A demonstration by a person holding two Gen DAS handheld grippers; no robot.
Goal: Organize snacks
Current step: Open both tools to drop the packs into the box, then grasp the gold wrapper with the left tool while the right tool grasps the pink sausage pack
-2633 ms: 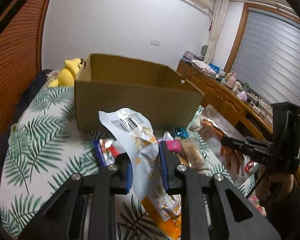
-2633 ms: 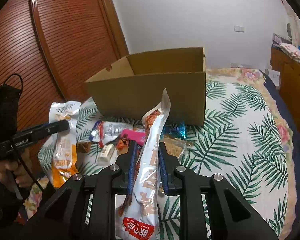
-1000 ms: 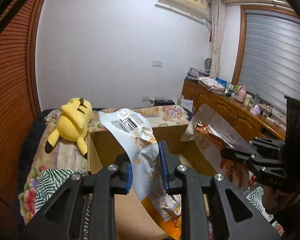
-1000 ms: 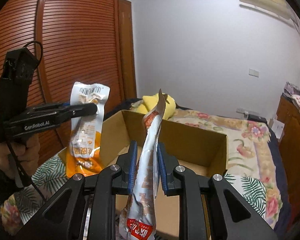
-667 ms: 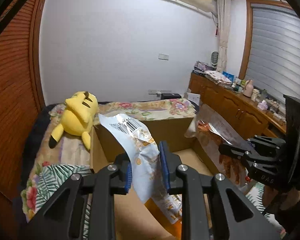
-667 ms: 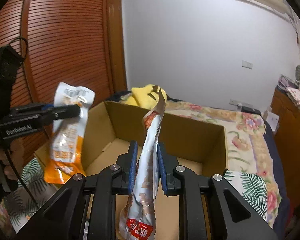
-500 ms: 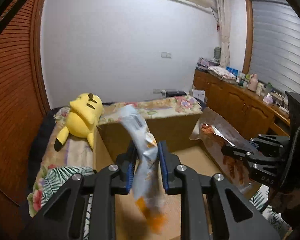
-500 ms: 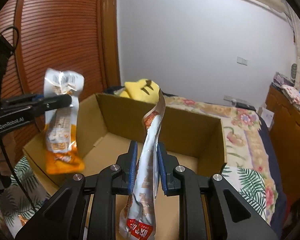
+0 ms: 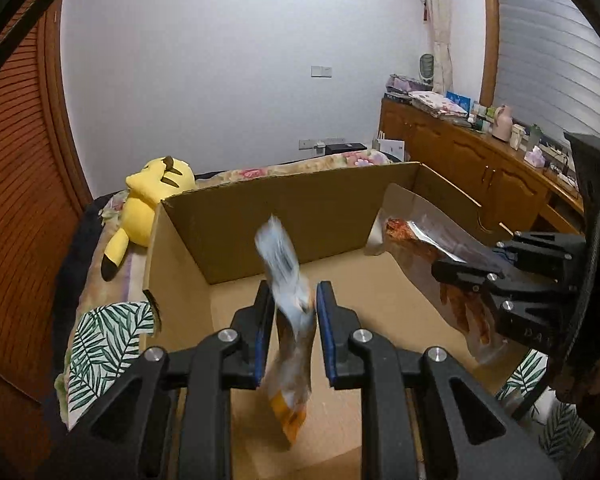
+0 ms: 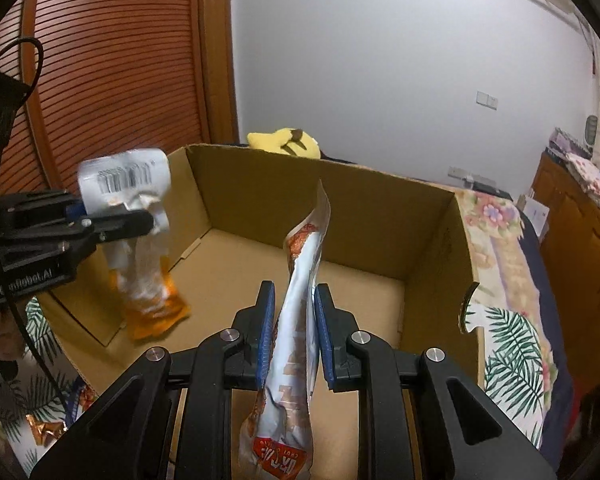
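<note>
Left wrist view: orange pack hangs blurred between the blue pads of the left gripper, over the box floor.
Left jaws: spread a little, with a gap at each side of the pack; whether they grip it, I cannot tell.
Right wrist view: white pouch stands upright between the pads of the right gripper, its red end hanging below the fingers.
Right jaws: pinching the pouch at mid-length.
Orange pack, from the right: barcode end up, orange end down near the box's left wall, smeared by motion, just off the left gripper's tip.
Pouch, from the left: held over the box's right side by the right gripper.
Box: cardboard, open-topped; bare brown floor showing under both packs.
Box, right view: nothing seen lying on its floor.
Around the box: leaf-print sheet beneath it, yellow plush behind its far wall.
Lower left, right view: small wrappers lie on the sheet outside the box.
</note>
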